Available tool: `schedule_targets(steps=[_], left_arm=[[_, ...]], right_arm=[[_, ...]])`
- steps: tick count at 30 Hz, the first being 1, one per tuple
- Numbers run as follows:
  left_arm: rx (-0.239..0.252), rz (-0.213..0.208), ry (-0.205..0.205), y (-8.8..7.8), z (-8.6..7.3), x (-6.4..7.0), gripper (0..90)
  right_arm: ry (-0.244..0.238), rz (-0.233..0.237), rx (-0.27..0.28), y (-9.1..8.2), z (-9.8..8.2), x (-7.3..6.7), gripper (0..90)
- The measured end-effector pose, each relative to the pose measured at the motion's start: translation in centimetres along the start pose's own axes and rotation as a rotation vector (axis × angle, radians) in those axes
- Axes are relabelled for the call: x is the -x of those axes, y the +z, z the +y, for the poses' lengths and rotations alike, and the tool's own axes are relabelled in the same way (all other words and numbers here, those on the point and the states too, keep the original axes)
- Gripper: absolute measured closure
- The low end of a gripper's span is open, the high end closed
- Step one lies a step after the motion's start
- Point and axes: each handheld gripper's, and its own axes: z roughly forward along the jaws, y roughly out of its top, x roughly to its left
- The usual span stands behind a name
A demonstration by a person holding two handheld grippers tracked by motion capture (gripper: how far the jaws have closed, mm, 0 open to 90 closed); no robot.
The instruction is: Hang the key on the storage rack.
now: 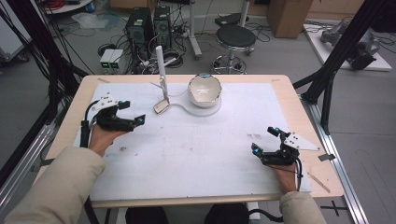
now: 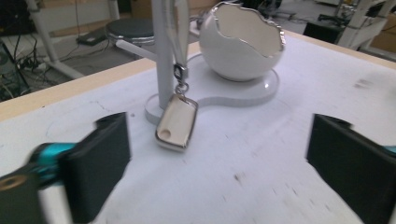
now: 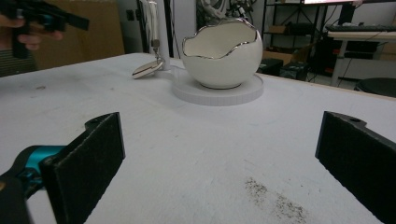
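Note:
A white egg-shaped bowl [image 1: 204,89] with a jagged silver rim stands on a flat white base [image 1: 211,110] at the table's far middle. Left of it rises a white post [image 1: 161,65], and a silver-rimmed tag [image 1: 161,107] hangs from the post on a chain, its lower end resting on the mat. My left gripper [image 1: 133,112] is open to the left of the tag and apart from it. In the left gripper view its gripper [image 2: 219,163] holds nothing, with the tag [image 2: 177,122] and bowl [image 2: 243,42] ahead. My right gripper [image 1: 264,140] is open near the front right. Its own view shows the gripper [image 3: 219,158] with nothing in it and the bowl [image 3: 222,51] beyond.
A white mat [image 1: 187,154] covers the wooden table [image 1: 306,135] and has dark smudges [image 3: 275,200] near the right gripper. Beyond the far edge stand a black stool [image 1: 236,36] and computer towers [image 1: 140,28]. Black frame posts [image 1: 343,44] flank the table.

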Motion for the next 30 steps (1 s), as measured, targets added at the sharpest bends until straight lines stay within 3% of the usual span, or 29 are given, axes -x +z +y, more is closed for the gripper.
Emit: schedule_targets(steps=[2,7,10,16,24,30], left_arm=[[0.020,-0.023,-0.004,-1.5,-0.6,0.3,1.7],[0.090,-0.011,0.038,-4.6,-2.2,1.3,1.7],[0.118,-0.003,0.037,-5.7,-3.5,1.8,1.7],[0.135,0.007,0.048,-6.3,-5.4,2.7,1.7],[0.213,0.050,0.029,-7.0,-7.6,3.1,1.7],[0.227,0.071,0.055,-7.3,-8.8,3.4,1.7]], right_arm=[[0.003,0.000,0.003,0.0,0.0,0.0,0.4],[0.011,0.003,0.001,-0.1,0.0,0.0,0.4],[0.017,-0.002,0.022,-0.2,-0.1,0.0,0.4],[0.012,-0.001,0.026,-0.3,-0.1,0.0,0.4],[0.004,-0.004,0.023,-0.3,-0.1,-0.1,0.5],[-0.003,-0.008,0.025,-0.2,-0.1,-0.1,0.5]])
